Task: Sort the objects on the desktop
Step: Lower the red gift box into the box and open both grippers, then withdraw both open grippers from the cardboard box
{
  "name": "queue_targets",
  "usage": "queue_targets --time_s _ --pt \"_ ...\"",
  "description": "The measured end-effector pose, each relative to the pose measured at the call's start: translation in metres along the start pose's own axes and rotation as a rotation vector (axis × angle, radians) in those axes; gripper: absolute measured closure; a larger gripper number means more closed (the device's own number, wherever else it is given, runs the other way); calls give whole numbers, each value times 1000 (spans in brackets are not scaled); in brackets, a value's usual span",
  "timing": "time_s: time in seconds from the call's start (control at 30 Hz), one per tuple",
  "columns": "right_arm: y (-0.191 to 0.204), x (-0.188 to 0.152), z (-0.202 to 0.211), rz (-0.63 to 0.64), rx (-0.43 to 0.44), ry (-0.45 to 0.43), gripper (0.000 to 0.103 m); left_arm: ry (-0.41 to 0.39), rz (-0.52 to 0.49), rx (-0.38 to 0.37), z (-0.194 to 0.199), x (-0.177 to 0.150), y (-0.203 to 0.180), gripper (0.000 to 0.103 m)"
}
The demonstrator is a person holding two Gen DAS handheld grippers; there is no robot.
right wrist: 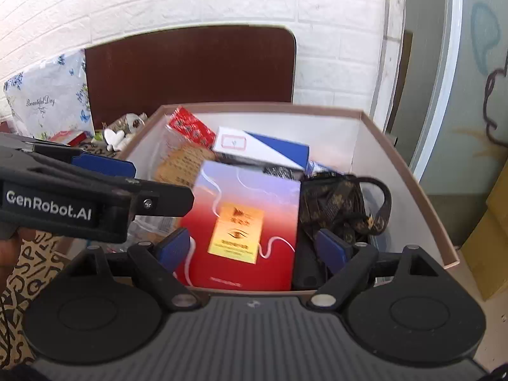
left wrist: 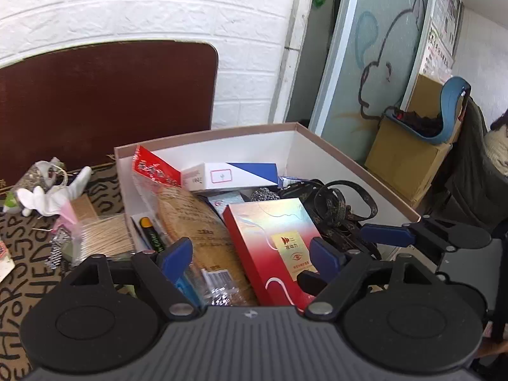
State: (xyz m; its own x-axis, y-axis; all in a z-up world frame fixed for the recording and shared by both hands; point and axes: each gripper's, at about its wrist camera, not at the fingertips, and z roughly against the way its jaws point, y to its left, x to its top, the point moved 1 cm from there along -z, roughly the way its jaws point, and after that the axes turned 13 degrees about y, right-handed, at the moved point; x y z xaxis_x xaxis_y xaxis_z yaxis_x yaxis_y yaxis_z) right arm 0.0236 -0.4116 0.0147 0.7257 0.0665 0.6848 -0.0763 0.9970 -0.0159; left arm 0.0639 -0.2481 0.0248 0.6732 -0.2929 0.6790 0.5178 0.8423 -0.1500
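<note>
A carton (left wrist: pixel 355 165) with white walls and a brown rim holds several objects. On top lies a red iridescent box (left wrist: pixel 273 247) (right wrist: pixel 244 222). Behind it are a white-and-blue box (left wrist: pixel 235 174) (right wrist: pixel 263 146), a red-topped biscuit packet (left wrist: pixel 187 209) (right wrist: pixel 187 127) and a dark patterned strap (left wrist: pixel 343 209) (right wrist: pixel 343 206). My left gripper (left wrist: pixel 250 250) hovers open over the packet and the red box, touching neither. My right gripper (right wrist: pixel 254 247) is open too; the red box shows between its blue pads (right wrist: pixel 333 247), with a gap on the right side. Each gripper shows at the edge of the other's view.
Left of the carton, on a lettered cloth (left wrist: pixel 19 285), lie a white glove-like thing (left wrist: pixel 47 197) and a pack of cotton swabs (left wrist: pixel 104 235). A brown board (left wrist: pixel 104 101) leans on the white brick wall. Cardboard boxes (left wrist: pixel 400 158) and a blue chair (left wrist: pixel 451 108) stand at the right.
</note>
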Motion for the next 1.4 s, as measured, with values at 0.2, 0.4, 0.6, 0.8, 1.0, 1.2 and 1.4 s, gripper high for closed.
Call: queue_targets --time_s 0.2,0.4,0.6,0.8,1.0,1.2,1.4 --pt "22 -4 22 -7 -1 -60 14 -39 30 49 23 -11 8 10" --pt "52 -13 37 11 -19 -89 14 -63 65 98 47 -32 22 5" --pt "77 -31 47 -9 -59 -90 6 -46 80 120 64 -60 33 4" --pt "90 -54 45 -29 -86 -41 2 -34 74 131 71 -83 32 3" --pt "92 -67 46 -76 -112 -16 2 -11 83 134 72 -94 30 3" --pt "96 -72 45 -95 -139 -1 2 2 82 131 71 -98 25 3" --pt "96 -72 41 -90 -128 8 2 -19 74 114 74 -100 24 3"
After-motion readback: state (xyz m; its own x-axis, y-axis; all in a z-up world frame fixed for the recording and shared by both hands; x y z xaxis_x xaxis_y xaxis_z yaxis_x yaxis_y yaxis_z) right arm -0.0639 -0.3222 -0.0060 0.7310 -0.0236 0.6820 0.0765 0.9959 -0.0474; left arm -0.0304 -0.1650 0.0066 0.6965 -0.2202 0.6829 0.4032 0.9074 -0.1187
